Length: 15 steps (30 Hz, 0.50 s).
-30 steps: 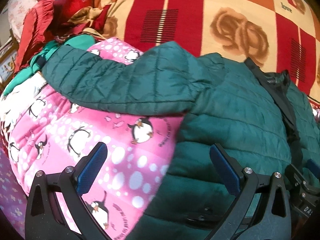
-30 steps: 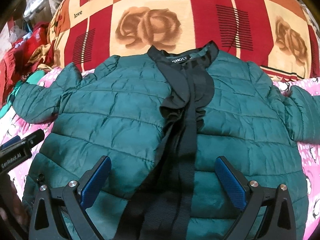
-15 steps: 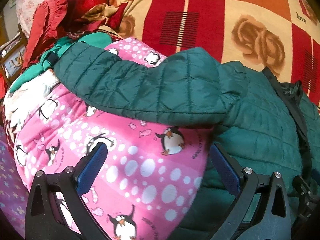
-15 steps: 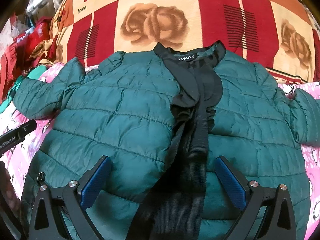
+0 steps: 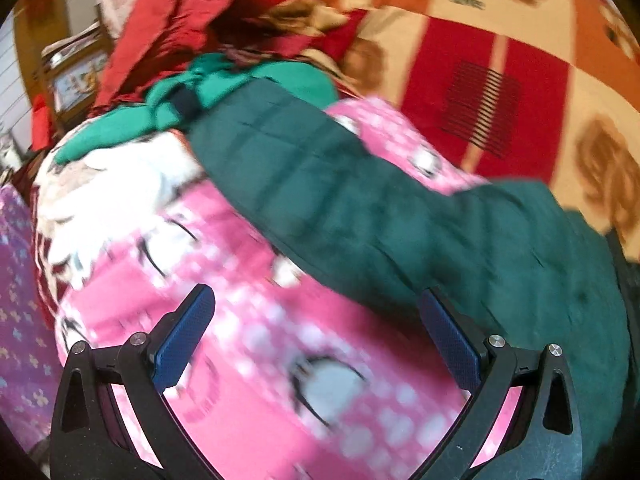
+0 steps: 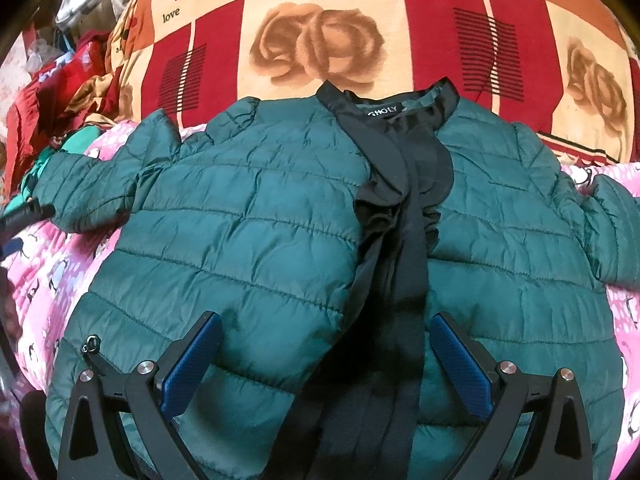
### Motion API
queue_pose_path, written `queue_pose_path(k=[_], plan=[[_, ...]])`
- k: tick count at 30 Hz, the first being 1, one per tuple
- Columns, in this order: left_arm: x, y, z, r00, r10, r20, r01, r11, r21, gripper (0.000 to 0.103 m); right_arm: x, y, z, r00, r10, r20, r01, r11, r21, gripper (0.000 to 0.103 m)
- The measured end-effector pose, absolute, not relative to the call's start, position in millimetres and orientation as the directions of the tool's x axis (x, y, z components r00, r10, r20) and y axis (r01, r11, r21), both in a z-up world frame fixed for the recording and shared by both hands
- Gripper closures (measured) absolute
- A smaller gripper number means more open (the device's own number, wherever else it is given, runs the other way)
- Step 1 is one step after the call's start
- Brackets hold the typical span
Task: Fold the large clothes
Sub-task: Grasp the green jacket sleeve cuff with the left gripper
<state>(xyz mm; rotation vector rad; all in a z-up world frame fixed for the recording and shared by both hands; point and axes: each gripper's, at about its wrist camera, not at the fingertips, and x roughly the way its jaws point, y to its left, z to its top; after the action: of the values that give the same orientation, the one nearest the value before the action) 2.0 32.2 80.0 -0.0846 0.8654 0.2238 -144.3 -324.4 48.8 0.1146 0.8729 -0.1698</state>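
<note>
The green quilted jacket (image 6: 256,240) lies front up and spread flat on a pink penguin-print blanket (image 5: 248,344), its collar toward a red and cream rose blanket (image 6: 320,40). The right gripper (image 6: 326,352) hangs over the hem, jaws wide apart, gripping nothing. The left gripper (image 5: 316,332), equally wide and empty, is over the pink blanket beside the jacket's sleeve (image 5: 304,184).
</note>
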Motion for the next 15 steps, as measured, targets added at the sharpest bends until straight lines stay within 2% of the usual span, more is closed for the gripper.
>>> queue_pose_path(k=[9, 14, 15], plan=[[69, 106, 79, 0.594, 0.251, -0.764, -0.385, 0.923, 0.003, 0.001, -145, -323, 50, 0.623, -0.098, -0.776, 0.192, 0.981, 0.03, 0.0], [95, 125, 70, 0.613, 0.231, -0.756, -0.409, 0.911, -0.054, 0.015, -143, -325, 50, 0.615, -0.104, -0.782, 0.203, 0.979, 0.029, 0.0], [99, 125, 68, 0.612, 0.236, -0.755, -0.411, 0.911, -0.048, 0.015, -143, -325, 50, 0.614, -0.105, -0.783, 0.204, 0.979, 0.028, 0.0]])
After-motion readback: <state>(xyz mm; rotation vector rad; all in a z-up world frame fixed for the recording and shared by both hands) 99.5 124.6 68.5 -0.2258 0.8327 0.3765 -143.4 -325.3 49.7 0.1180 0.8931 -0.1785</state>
